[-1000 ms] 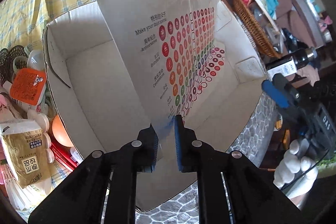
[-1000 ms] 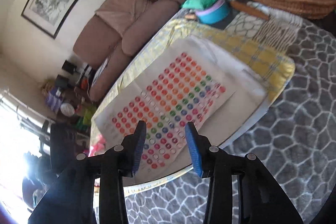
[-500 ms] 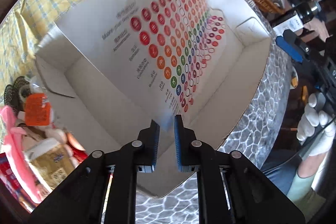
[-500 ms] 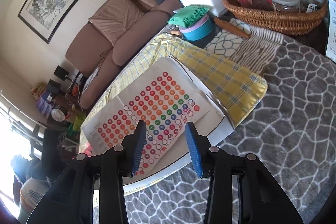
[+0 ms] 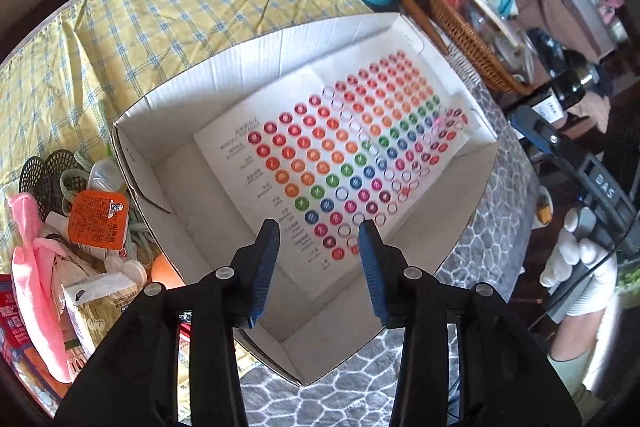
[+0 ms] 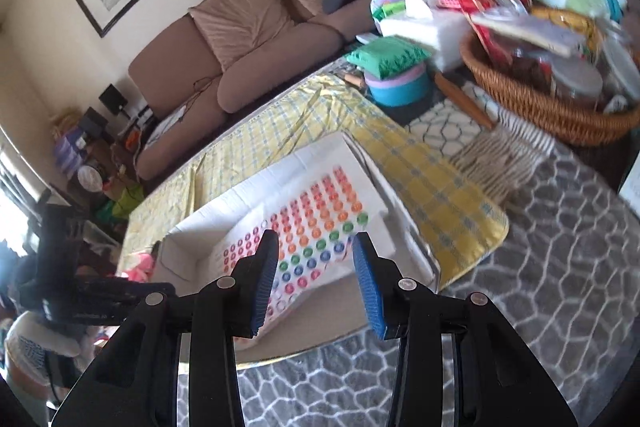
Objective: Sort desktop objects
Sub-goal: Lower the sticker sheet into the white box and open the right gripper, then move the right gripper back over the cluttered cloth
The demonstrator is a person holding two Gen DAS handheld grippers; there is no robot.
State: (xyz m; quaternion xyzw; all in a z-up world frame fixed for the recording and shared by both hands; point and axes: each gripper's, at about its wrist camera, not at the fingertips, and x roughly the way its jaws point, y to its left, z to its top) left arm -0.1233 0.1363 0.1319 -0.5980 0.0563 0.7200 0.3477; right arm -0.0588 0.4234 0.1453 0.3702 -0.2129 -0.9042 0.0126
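A white sheet of coloured round stickers [image 5: 344,163] lies flat inside a shallow white cardboard box [image 5: 144,163]. My left gripper [image 5: 319,255] hangs open just above the sheet's near edge, with nothing between its blue pads. In the right wrist view the same sticker sheet [image 6: 316,231] and box [image 6: 404,223] lie beyond my right gripper [image 6: 315,273], which is open and empty, above the box's near side. The right gripper's body shows at the left view's right edge, held by a white-gloved hand [image 5: 580,267].
A heap of small items lies left of the box: an orange-lidded cup [image 5: 98,219], a pink cloth [image 5: 36,267], black mesh pieces [image 5: 48,175]. A wicker basket [image 6: 548,107] full of packets, a blue bowl [image 6: 396,87] and a dark bottle [image 5: 560,95] stand behind. Yellow checked cloth [image 5: 160,15] covers the table.
The left gripper held the sticker sheet upright over the box, lowered it, then opened; the sheet now lies flat in the box. The right gripper drew back and turned right.
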